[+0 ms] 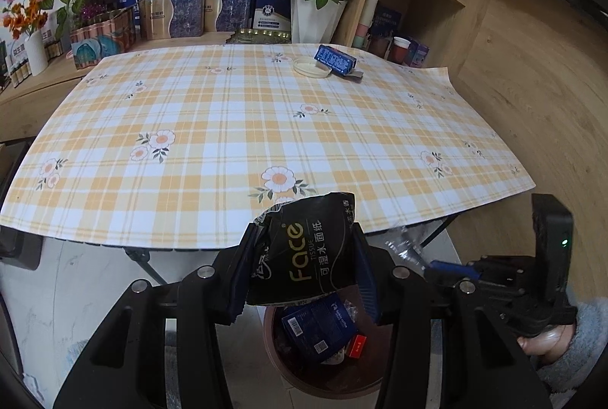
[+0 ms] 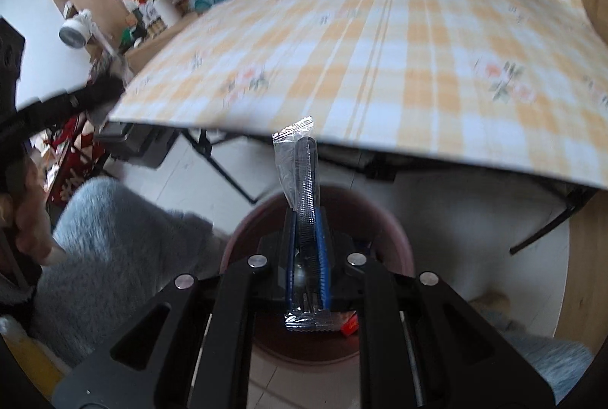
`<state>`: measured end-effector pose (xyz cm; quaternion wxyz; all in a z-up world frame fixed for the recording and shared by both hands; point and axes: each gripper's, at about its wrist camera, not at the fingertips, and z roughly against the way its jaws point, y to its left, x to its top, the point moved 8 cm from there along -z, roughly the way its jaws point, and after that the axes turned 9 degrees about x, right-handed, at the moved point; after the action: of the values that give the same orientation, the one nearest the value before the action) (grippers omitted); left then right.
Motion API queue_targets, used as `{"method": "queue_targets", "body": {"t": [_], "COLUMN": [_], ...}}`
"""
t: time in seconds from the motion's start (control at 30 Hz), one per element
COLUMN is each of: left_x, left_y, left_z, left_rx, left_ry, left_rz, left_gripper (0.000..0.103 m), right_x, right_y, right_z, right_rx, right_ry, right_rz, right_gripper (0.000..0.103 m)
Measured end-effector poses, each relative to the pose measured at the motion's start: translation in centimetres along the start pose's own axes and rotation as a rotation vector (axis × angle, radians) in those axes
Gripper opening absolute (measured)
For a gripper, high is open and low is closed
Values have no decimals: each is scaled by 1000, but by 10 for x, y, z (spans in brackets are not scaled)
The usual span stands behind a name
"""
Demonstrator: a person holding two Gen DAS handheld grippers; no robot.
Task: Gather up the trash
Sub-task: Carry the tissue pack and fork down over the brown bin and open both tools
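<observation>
The left tool is gripping a black tissue pack between its pads, holding it directly above the brown bin at the table's near edge, apparently so a release would drop it in. The right tool is pinching a clear wrapper nearly shut over the same bin. A blue box and a lid are waiting at the table's far side.
</observation>
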<state>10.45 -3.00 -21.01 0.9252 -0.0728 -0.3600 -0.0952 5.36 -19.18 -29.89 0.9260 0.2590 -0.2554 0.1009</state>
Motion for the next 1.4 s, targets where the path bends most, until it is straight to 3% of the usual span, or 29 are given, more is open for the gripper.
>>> {"method": "queue_targets", "body": {"t": [0.2,0.4,0.47,0.57,0.73,0.87,1.07,1.4], "left_x": [-13,-23,-26,-28,-34,-43,-70,-104], "left_y": [-1,-5,-6,-8,-13,-20,-39,-66], "left_z": [-8,-19,-22,-25,-32,-40,-65,-98], "left_rx": [-2,-8,-11,-17,-27,-45,-85,-106], "left_ry": [29,59,67,77,91,106,196,335], "left_rz": [-10,-29,-37,-45,-71,-105,-175,-286], "left_gripper": [46,46,46,46,46,46,47,48], "right_x": [-22,-34,-34,-30,-18,-1,25,50], "right_y": [-5,-16,-19,-21,-24,-27,-47,-70], "right_z": [-31,-44,-44,-38,-27,-5,29,70], "right_rx": [2,-19,-28,-18,-36,-67,-142,-190], "right_ry": [112,168,165,139,82,-29,-160,-274], "right_rz": [-38,-97,-103,-109,-98,-78,-97,-136], "right_gripper": [14,15,28,51,72,91,96,96]}}
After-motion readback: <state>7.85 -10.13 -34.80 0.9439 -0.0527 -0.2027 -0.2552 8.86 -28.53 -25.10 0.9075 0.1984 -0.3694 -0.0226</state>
